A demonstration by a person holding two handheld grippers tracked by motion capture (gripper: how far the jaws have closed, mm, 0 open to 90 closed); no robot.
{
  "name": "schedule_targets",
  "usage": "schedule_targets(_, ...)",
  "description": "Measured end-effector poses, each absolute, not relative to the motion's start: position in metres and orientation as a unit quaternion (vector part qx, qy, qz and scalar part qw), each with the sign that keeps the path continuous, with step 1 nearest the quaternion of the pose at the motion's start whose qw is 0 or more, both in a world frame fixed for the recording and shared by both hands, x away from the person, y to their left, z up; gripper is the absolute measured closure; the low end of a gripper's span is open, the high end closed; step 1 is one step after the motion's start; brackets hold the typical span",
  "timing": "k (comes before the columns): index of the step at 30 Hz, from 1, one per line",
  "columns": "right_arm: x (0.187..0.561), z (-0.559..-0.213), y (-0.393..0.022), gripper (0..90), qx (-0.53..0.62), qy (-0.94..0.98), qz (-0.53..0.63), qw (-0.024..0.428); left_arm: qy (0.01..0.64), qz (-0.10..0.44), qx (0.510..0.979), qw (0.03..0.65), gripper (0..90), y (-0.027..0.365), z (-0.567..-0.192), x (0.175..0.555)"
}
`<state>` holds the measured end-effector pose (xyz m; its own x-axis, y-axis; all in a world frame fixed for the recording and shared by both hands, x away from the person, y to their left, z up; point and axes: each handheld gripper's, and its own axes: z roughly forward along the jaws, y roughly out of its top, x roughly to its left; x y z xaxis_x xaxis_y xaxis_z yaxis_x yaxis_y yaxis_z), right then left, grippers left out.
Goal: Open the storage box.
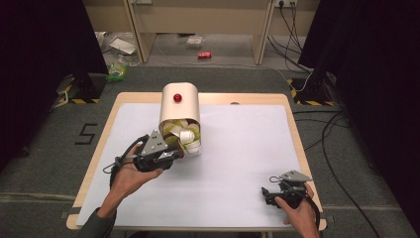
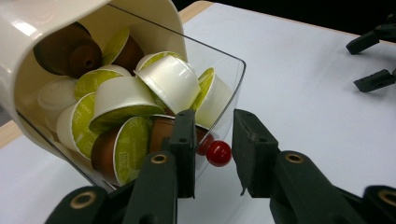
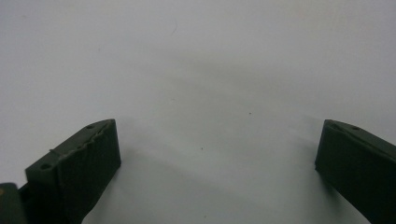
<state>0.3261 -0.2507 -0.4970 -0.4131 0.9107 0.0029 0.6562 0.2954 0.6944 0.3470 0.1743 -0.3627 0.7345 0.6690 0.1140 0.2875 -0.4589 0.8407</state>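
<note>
The right hand-held gripper [image 1: 271,192] is resting near the front edge of the white surface [image 1: 237,148], its jaws standing wide apart over bare sheet. Farther in, the left hand-held gripper [image 1: 179,152] is sitting closed on the small red knob [image 2: 218,153] at the clear drawer front [image 2: 229,74] of the cream capsule container [image 1: 180,111], which is holding piled coffee capsules [image 2: 140,100].

Glossy cream plastic dispenser [image 2: 28,28] with clear smooth plastic drawer [image 2: 224,70]; shiny foil-lidded capsules [image 2: 126,149]; matt white surface [image 1: 247,148].
</note>
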Motion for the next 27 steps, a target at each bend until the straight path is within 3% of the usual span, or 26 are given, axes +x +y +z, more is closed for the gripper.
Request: schedule_targets(27,0.326,-0.497,-0.251,0.6,0.501,0.780,0.316,0.203,0.288,0.220,0.824,0.436,68.7,0.177,-0.373,0.325)
